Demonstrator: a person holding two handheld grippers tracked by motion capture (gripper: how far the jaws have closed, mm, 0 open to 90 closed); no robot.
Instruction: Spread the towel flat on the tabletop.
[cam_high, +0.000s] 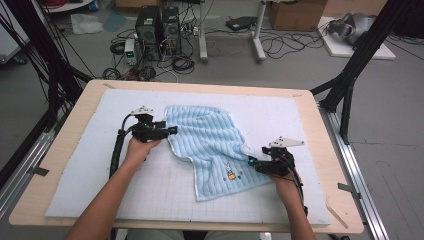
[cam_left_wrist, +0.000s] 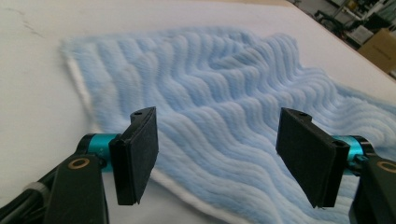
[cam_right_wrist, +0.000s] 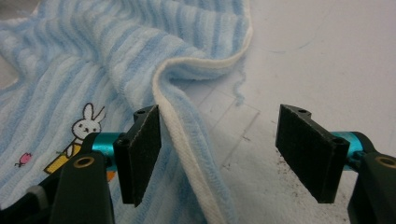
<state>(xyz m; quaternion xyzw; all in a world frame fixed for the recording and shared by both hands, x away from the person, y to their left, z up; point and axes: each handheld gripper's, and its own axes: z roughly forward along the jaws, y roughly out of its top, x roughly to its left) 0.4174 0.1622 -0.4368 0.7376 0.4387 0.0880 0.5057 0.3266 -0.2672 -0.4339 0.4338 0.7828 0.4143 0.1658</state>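
On the table: a pale mat (cam_high: 100, 165) with a faint printed grid is spread over a wooden tabletop (cam_high: 60, 165), and a light blue striped towel (cam_high: 210, 140) is laid rumpled near its middle.
Towel detail: a small rabbit picture (cam_right_wrist: 86, 122) is seen near one corner, and a white hem (cam_right_wrist: 187, 154) is seen along the edge.
Left gripper (cam_high: 172, 130): held at the towel's left edge; the jaws are spread wide, with ribbed blue cloth seen beyond them and nothing pinched.
Right gripper (cam_high: 252, 162): held at the towel's lower right corner; the jaws are apart, the raised white hem is framed between them, and neither pad is pressed on it.
Hands: each gripper is held from below by a bare forearm (cam_high: 107, 200).
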